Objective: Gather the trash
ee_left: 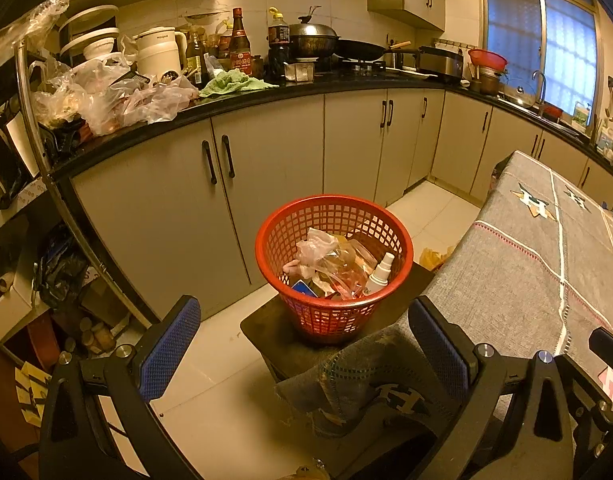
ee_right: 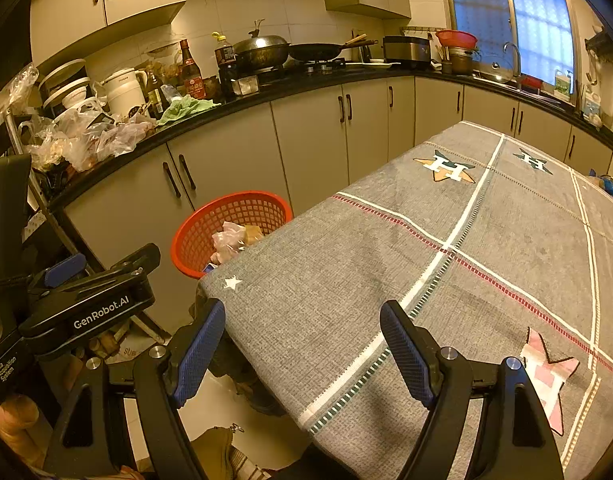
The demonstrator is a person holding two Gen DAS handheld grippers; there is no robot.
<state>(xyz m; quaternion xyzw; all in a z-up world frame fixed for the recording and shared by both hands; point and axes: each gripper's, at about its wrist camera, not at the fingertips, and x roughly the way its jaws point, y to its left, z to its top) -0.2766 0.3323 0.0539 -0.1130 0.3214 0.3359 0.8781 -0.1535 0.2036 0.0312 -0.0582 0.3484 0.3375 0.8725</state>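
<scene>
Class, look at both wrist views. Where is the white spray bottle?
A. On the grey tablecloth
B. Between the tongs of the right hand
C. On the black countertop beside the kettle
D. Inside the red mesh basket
D: in the left wrist view the white spray bottle leans against the inner wall of the red mesh basket, among plastic bags.

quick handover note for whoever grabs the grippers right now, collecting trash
Left gripper: open, empty, aimed at the red basket.
Right gripper: open, empty, over the near corner of the grey tablecloth.
Basket stands on a dark stool beside the table, holding plastic bags and a spray bottle.
Done: that trash is in.
Left: nothing loose visible on the cloth; a blue thing at the far right edge needs checking.
</scene>
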